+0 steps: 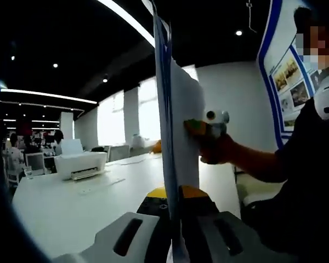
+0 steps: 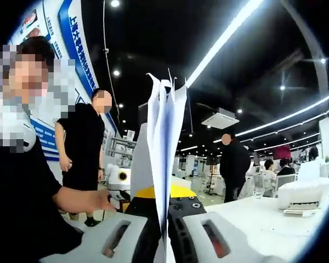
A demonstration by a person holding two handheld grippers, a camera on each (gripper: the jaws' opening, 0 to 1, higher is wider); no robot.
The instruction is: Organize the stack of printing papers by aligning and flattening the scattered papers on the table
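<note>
Sheets of white printing paper (image 1: 178,126), upright, are pinched by both grey grippers, left (image 1: 174,233) and right (image 2: 165,233); tap the six o'clock edge on the white table (image 1: 71,208), grip loosened.

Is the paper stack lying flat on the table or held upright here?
Upright. The paper stack stands on edge, rising between the left gripper jaws; the right gripper view shows the sheets vertical too, tops fanned apart, above the white table.

I see a white bench (image 1: 60,208) stretching away under my left view. A white printer (image 1: 80,164) sits on it at the far left. A loose sheet (image 1: 101,185) lies flat on the bench just beside the printer, nearer to me.
</note>
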